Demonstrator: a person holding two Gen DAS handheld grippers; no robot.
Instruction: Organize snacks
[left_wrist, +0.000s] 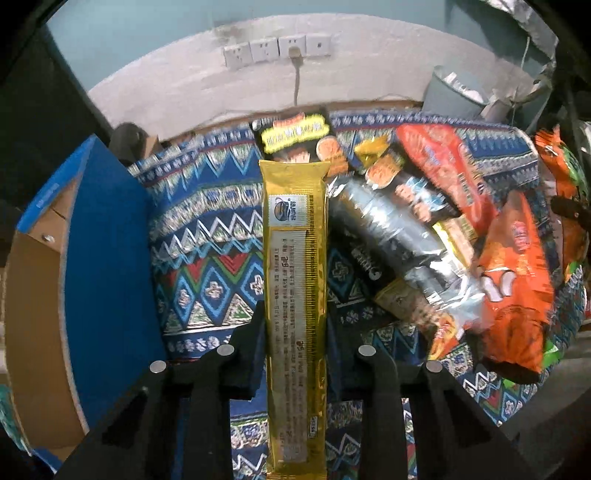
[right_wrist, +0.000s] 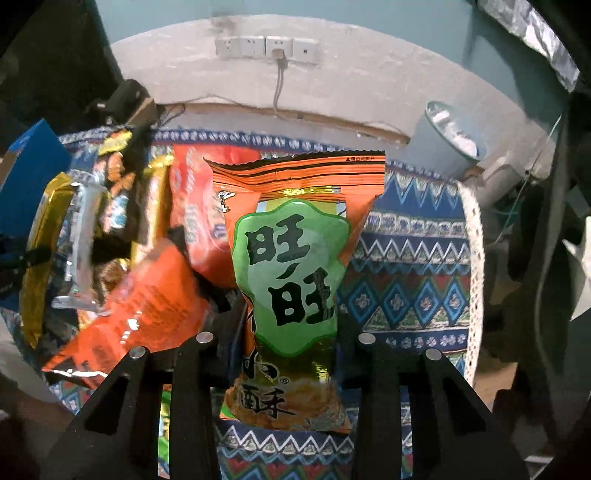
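My left gripper (left_wrist: 295, 325) is shut on a long gold snack packet (left_wrist: 295, 258) and holds it lengthwise above the patterned cloth. My right gripper (right_wrist: 291, 314) is shut on an orange and green snack bag (right_wrist: 295, 266) and holds it upright above the cloth. A heap of snacks lies on the table: a silver and black packet (left_wrist: 391, 229), orange bags (left_wrist: 513, 280) and a black and yellow bag (left_wrist: 295, 136). The same heap shows at the left in the right wrist view (right_wrist: 140, 236).
A blue cardboard box (left_wrist: 107, 258), open at the top, stands at the left of the table, seen too in the right wrist view (right_wrist: 29, 166). The patterned blue cloth (right_wrist: 413, 258) covers the table. A grey bin (right_wrist: 443, 136) stands behind it by the wall with sockets (left_wrist: 277, 50).
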